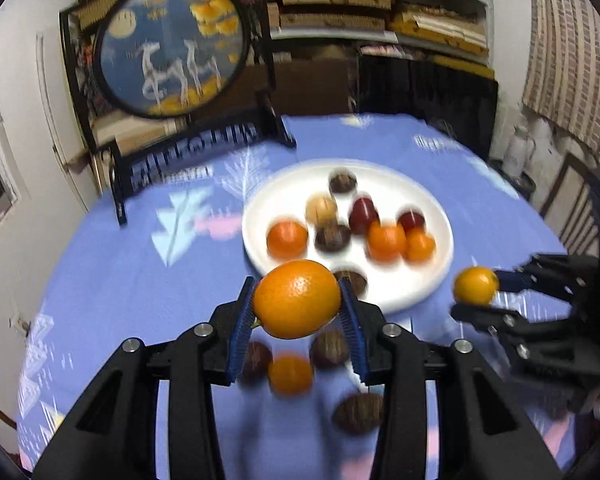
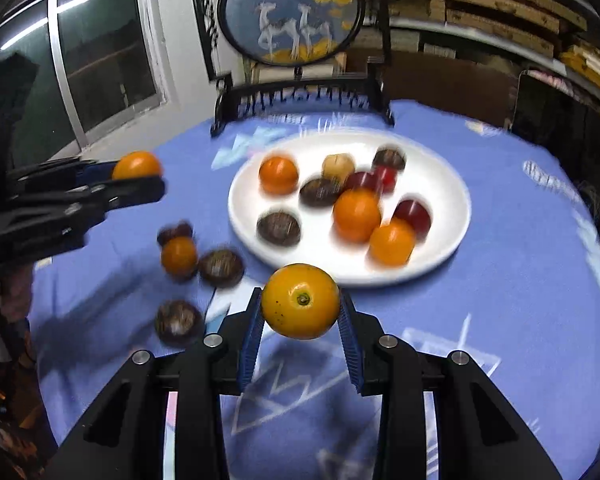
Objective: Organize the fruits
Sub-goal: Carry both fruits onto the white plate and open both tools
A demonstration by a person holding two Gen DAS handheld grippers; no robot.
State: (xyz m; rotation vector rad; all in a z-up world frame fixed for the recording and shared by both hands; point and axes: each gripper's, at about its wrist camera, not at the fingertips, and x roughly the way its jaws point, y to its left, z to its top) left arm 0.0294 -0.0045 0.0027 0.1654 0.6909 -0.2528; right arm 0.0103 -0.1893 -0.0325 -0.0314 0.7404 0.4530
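My left gripper (image 1: 298, 306) clamps an orange (image 1: 296, 299) at lower centre. My right gripper (image 2: 300, 308) pinches a second orange (image 2: 300, 301), below the white plate (image 2: 440, 184).

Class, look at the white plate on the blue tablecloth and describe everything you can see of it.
The round white plate looks glossy, like ceramic, shallow with a low raised rim. It lies flat on the blue patterned tablecloth, before a dark-framed round picture stand. It holds three orange fruits, two red ones, a pale tan one and three dark brown ones, all blurred. Neither gripper touches it.
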